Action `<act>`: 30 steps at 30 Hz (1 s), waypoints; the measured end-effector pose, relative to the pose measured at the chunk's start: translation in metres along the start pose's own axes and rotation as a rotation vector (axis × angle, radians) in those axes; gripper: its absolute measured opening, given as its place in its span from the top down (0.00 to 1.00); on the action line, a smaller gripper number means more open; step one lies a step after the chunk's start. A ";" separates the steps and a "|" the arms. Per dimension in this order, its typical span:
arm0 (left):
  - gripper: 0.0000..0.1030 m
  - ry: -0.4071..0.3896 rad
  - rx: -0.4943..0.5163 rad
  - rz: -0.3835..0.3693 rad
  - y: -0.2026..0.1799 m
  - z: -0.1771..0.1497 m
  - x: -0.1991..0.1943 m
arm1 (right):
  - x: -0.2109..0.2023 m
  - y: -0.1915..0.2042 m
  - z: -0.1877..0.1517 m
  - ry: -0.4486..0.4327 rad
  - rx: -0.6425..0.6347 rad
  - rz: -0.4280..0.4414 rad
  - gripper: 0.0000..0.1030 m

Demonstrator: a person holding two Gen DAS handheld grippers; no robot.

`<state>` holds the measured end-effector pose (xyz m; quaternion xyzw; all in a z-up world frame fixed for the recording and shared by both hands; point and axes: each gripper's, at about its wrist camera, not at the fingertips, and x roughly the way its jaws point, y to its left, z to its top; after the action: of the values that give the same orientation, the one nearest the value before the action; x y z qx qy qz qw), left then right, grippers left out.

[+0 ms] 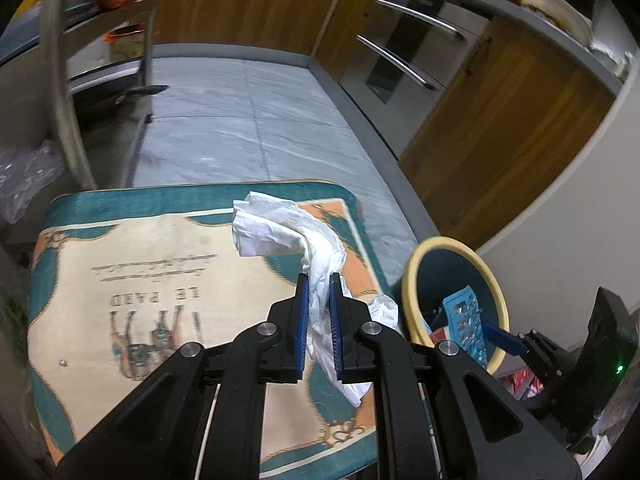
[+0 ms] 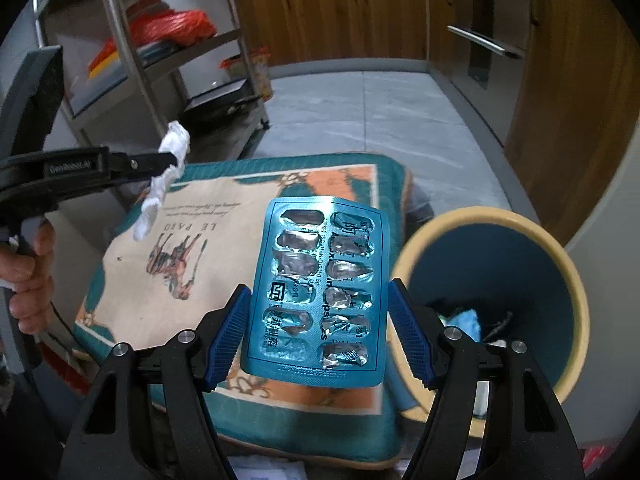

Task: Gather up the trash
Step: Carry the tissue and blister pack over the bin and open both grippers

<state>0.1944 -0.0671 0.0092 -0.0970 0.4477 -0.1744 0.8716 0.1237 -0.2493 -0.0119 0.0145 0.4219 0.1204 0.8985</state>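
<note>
Gripper on the left (image 1: 318, 322) is pinching a crumpled white tissue (image 1: 288, 232), its blue pads closed on the middle of the wad while loose ends are trailing above and below, over the printed cushion (image 1: 132, 280). Moving rightward, the right gripper (image 2: 318, 332) is holding an emptied blue blister pack (image 2: 320, 280) by its two long edges, the pack standing between the spread fingers and tilting toward the bin (image 2: 576, 288). The yellow-rimmed bin is sitting just beside the cushion's right edge, with some scraps already lying at its bottom.

The step in hand is probably dropping both pieces in. The pack seems closest, so it should be going first: carrying it fully over the rim before easing the fingers apart. The tissue's dangling tail could be snagging on the rim, so the left gripper should be lifting high, then releasing well inside the opening.
</note>
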 end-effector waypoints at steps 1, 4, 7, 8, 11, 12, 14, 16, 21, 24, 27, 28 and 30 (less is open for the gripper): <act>0.91 0.005 0.011 -0.007 -0.005 -0.001 0.003 | -0.004 -0.007 -0.002 -0.008 0.012 -0.006 0.32; 0.91 0.023 0.047 -0.030 -0.023 -0.002 0.013 | -0.012 -0.026 -0.008 -0.023 0.049 -0.021 0.32; 0.91 0.044 0.087 -0.056 -0.046 -0.004 0.025 | -0.020 -0.044 -0.014 -0.036 0.086 -0.037 0.32; 0.91 0.049 0.096 -0.062 -0.050 -0.005 0.028 | -0.023 -0.052 -0.017 -0.041 0.104 -0.046 0.31; 0.91 0.070 0.130 -0.086 -0.070 -0.008 0.039 | -0.029 -0.073 -0.023 -0.053 0.151 -0.063 0.31; 0.91 0.078 0.145 -0.093 -0.078 -0.010 0.043 | -0.031 -0.079 -0.025 -0.058 0.167 -0.068 0.31; 0.91 0.092 0.175 -0.104 -0.094 -0.013 0.051 | -0.035 -0.092 -0.029 -0.064 0.203 -0.078 0.31; 0.91 0.101 0.202 -0.109 -0.108 -0.017 0.057 | -0.036 -0.100 -0.032 -0.066 0.231 -0.086 0.31; 0.91 0.131 0.261 -0.124 -0.133 -0.025 0.073 | -0.036 -0.117 -0.039 -0.055 0.280 -0.115 0.31; 0.91 0.149 0.287 -0.139 -0.148 -0.030 0.083 | -0.032 -0.121 -0.042 -0.040 0.291 -0.131 0.31; 0.91 0.165 0.314 -0.148 -0.163 -0.035 0.094 | -0.031 -0.126 -0.045 -0.029 0.302 -0.141 0.31; 0.91 0.171 0.322 -0.148 -0.167 -0.036 0.098 | -0.030 -0.128 -0.046 -0.026 0.308 -0.143 0.31; 0.91 0.186 0.329 -0.151 -0.172 -0.039 0.105 | -0.030 -0.130 -0.047 -0.022 0.312 -0.149 0.31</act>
<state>0.1814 -0.2664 -0.0359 0.0301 0.4833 -0.3184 0.8149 0.0959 -0.3861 -0.0363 0.1240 0.4254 -0.0138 0.8964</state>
